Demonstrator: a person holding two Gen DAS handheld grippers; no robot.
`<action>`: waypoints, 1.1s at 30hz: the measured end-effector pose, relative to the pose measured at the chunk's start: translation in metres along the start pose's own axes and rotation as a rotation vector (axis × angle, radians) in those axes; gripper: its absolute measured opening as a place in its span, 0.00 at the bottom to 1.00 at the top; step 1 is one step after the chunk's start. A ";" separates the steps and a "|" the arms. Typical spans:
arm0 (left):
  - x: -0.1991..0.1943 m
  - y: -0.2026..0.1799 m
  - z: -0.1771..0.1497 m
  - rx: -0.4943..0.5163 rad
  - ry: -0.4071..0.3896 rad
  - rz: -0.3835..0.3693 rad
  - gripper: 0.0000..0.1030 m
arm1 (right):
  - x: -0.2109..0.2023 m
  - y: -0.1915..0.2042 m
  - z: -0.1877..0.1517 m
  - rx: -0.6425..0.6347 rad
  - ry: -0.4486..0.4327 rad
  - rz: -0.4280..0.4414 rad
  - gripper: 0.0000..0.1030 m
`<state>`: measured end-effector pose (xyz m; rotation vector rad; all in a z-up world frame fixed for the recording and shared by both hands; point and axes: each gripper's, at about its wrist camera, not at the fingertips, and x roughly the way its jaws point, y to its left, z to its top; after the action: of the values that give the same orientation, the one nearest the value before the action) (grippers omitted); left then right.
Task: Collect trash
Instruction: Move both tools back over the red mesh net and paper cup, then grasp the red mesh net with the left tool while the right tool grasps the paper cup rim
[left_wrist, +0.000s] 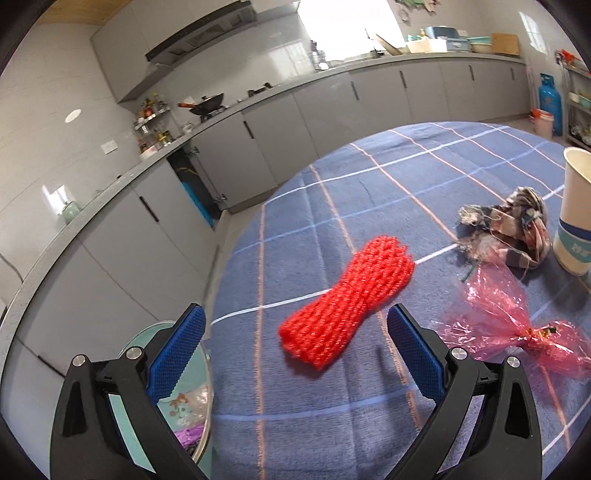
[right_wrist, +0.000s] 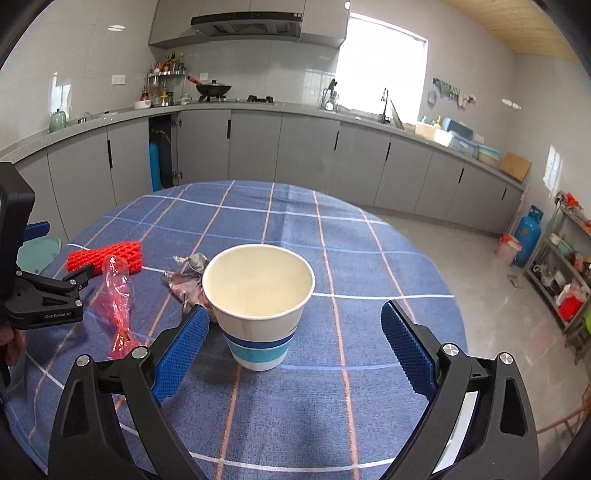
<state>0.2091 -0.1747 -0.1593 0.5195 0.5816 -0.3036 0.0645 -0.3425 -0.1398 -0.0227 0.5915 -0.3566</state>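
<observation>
Left wrist view: left gripper (left_wrist: 295, 339) spread wide, nothing held; red net (left_wrist: 345, 306) ahead on the cloth (left_wrist: 295, 424), uncollected, table edge near at left.

Right wrist view: right gripper (right_wrist: 291, 343) wide, empty; cup (right_wrist: 258, 299) between the jaws, untouched; wrapper (right_wrist: 116, 291) and rag (right_wrist: 186, 275) beside it; open cloth beyond.

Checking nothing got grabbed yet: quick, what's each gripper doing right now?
Left gripper: open, holding nothing; the red foam net lies ahead of its fingers.
Right gripper: open, holding nothing; fingers either side of the paper cup, not touching.
</observation>
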 end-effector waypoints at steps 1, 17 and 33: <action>0.002 -0.001 0.000 0.006 0.004 -0.017 0.84 | 0.002 0.000 0.000 0.005 0.005 0.004 0.90; -0.008 0.007 -0.004 0.002 0.030 -0.092 0.11 | 0.020 0.000 -0.003 0.018 0.044 0.044 0.68; -0.047 0.030 -0.002 -0.066 -0.043 -0.019 0.11 | -0.004 -0.015 -0.002 0.010 0.050 0.075 0.66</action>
<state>0.1834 -0.1433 -0.1218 0.4427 0.5532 -0.3122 0.0550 -0.3551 -0.1374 0.0180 0.6381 -0.2874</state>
